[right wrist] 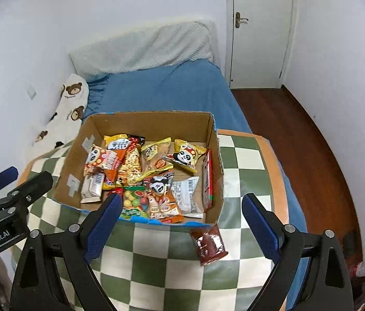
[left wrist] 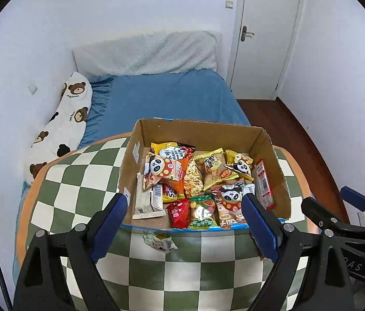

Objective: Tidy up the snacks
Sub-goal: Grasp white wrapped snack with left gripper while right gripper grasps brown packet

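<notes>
Snacks (left wrist: 200,184) piled loose in an open cardboard box (left wrist: 198,132) on a green-and-cream checked worktop (left wrist: 78,181), with a blue bed (left wrist: 172,96) behind. Mostly gathered already, judging by the heap; two stragglers left outside on the cloth. One small pale crumpled packet (left wrist: 159,242) just in front of the box's near edge, seen from the left wrist. One dark red-brown packet (right wrist: 209,243) just off the near right corner, seen from the right wrist.

Left gripper (left wrist: 185,230) empty, fingers (left wrist: 110,223) spread wide, raised above the pale packet. Right gripper (right wrist: 182,229) likewise empty, fingers (right wrist: 103,224) wide apart, hanging over the worktop with the dark packet between and below them. Nothing held by either.

Step in hand, by the look of it: between picks, both grippers up and clear. Next likely move: down onto a straggler, fingers straddling it, a close on the crinkly film, then a lift over the low front wall and a drop inside.

Inside the box: glossy film bags in yellow, orange and red, several with a panda face, one clear bag of coloured sweets, a long red stick pack against the right wall. Overlapping, lying flat, no order apparent. Thin and slippery, probably; a grip across the middle safer than at a sealed edge.
</notes>
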### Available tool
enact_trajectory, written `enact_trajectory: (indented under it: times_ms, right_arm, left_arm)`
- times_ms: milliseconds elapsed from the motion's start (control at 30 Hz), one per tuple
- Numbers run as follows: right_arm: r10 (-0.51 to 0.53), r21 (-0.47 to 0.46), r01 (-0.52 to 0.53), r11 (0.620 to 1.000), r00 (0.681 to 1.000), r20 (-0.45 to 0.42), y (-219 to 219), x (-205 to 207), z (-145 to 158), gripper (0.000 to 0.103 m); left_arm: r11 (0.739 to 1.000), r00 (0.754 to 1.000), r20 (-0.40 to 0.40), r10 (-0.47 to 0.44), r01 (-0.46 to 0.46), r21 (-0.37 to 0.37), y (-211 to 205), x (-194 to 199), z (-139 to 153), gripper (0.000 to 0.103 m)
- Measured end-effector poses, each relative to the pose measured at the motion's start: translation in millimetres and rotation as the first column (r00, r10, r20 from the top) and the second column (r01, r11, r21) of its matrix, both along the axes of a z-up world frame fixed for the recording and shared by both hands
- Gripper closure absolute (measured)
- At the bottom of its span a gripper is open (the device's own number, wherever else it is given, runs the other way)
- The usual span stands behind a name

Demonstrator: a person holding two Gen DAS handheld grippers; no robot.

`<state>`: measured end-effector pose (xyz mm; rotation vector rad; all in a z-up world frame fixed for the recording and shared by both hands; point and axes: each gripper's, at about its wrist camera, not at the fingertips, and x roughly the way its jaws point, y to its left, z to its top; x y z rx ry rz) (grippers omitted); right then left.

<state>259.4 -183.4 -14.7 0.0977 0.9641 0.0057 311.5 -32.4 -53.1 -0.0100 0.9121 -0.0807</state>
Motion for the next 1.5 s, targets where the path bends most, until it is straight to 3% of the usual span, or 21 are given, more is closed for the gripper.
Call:
enact_trajectory:
  times_ms: [133,233,367,467,533,700,767,800,833,1000,1133,1333,1367,1400,1500]
  right_arm:
    - [-0.034,0.044,0.036,0.998,0.998,-0.046,-13,-4,-19,0.007]
    - [-0.076,0.071,0.086,0.994,0.989,-0.127,-30,-2,-57,0.007]
    - [-0.109,0.057,0.127,0.990,0.960,-0.257,-49,4,-124,0.007]
    - [-0.110,0.073,0.142,0.987,0.934,-0.339,-56,9,-168,0.007]
    - [-0.108,0.083,0.151,0.985,0.917,-0.384,-59,13,-199,0.007]
    - [-0.108,0.069,0.150,0.986,0.903,-0.416,-55,25,-238,0.007]
    - [-0.110,0.071,0.156,0.985,0.895,-0.431,-54,27,-247,0.008]
    - [-0.119,0.066,0.163,0.984,0.891,-0.438,-54,28,-250,0.015]
    - [-0.126,0.070,0.175,0.982,0.886,-0.446,-55,27,-253,0.031]
    - [-0.136,0.070,0.189,0.980,0.877,-0.461,-54,12,-255,0.043]
    - [-0.132,0.092,0.200,0.975,0.865,-0.485,-52,-9,-255,0.044]
    - [-0.117,0.095,0.190,0.977,0.856,-0.504,-43,-30,-258,0.044]
    - [-0.115,0.096,0.188,0.977,0.855,-0.505,-42,-33,-258,0.044]
    - [-0.111,0.099,0.186,0.978,0.856,-0.506,-40,-36,-258,0.044]
    - [-0.102,0.111,0.181,0.977,0.857,-0.505,-35,-43,-256,0.044]
  left_arm:
    - [0.999,0.999,-0.019,0.045,-0.045,0.003,8,-6,-10,0.013]
    - [0.995,0.991,-0.093,0.101,-0.100,0.011,23,-6,-40,0.013]
    - [0.986,0.963,-0.211,0.164,-0.155,0.058,45,-5,-94,0.013]
    - [0.977,0.944,-0.272,0.188,-0.152,0.147,54,-10,-136,0.013]
    - [0.977,0.928,-0.324,0.183,-0.137,0.162,58,-13,-159,0.013]
    - [0.973,0.897,-0.398,0.194,-0.123,0.197,66,-15,-196,0.013]
    - [0.973,0.893,-0.407,0.194,-0.122,0.196,65,-10,-200,0.013]
    - [0.975,0.891,-0.413,0.190,-0.120,0.188,63,-7,-203,0.013]
    - [0.977,0.888,-0.420,0.185,-0.119,0.179,61,-4,-205,0.013]
    - [0.983,0.870,-0.459,0.182,-0.152,0.101,58,17,-218,0.013]
    - [0.980,0.856,-0.479,0.195,-0.193,0.054,59,33,-232,0.013]
    - [0.975,0.860,-0.469,0.199,-0.221,0.009,63,45,-247,0.014]
    - [0.976,0.862,-0.467,0.194,-0.219,0.003,64,44,-249,0.024]
    - [0.976,0.868,-0.464,0.177,-0.214,-0.028,63,41,-250,0.042]
    - [0.984,0.879,-0.450,0.156,-0.177,-0.004,65,34,-253,0.055]
